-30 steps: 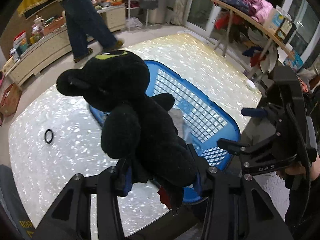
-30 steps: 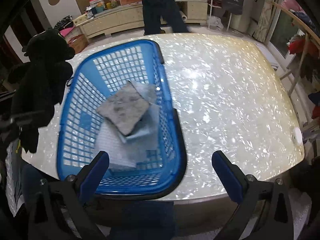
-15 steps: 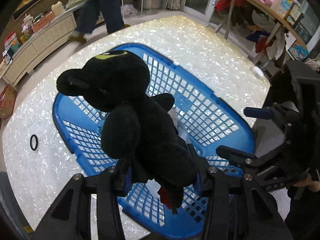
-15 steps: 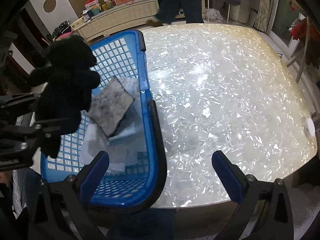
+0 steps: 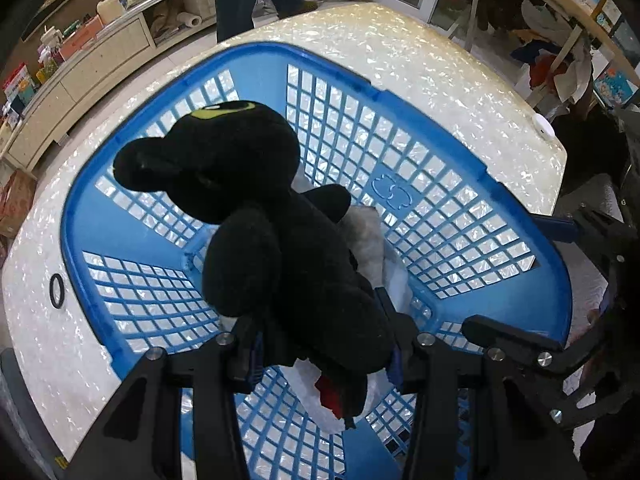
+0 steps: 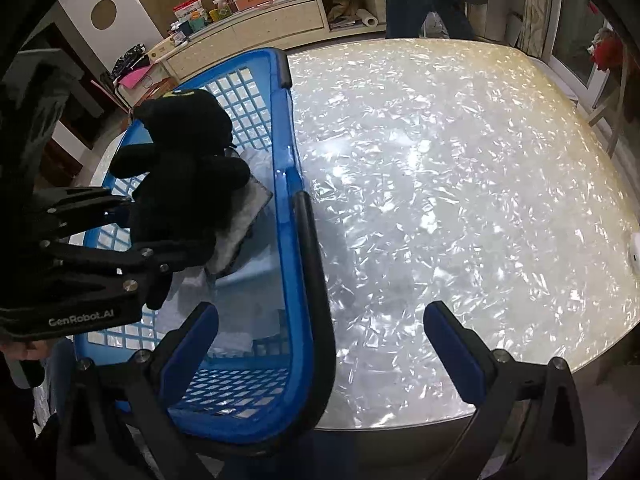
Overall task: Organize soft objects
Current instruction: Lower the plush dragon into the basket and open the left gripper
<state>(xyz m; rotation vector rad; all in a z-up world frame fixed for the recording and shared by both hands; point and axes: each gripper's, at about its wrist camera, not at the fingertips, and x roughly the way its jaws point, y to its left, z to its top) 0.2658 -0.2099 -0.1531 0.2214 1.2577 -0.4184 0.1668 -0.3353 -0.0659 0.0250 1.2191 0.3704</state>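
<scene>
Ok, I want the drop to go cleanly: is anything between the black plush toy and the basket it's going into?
Nothing visible blocks it. The left gripper holds the black plush toy over the open blue basket. Below it lie only a grey cloth and white fabric, soft things it can land on.

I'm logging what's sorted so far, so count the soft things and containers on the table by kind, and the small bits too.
Black plush toy, held over the basket by the left tongs: 1
Gray cloth in the basket: 1
White cloth under it: at least 1
Blue basket: 1
Black ring on the table: 1
Total: 5
</scene>
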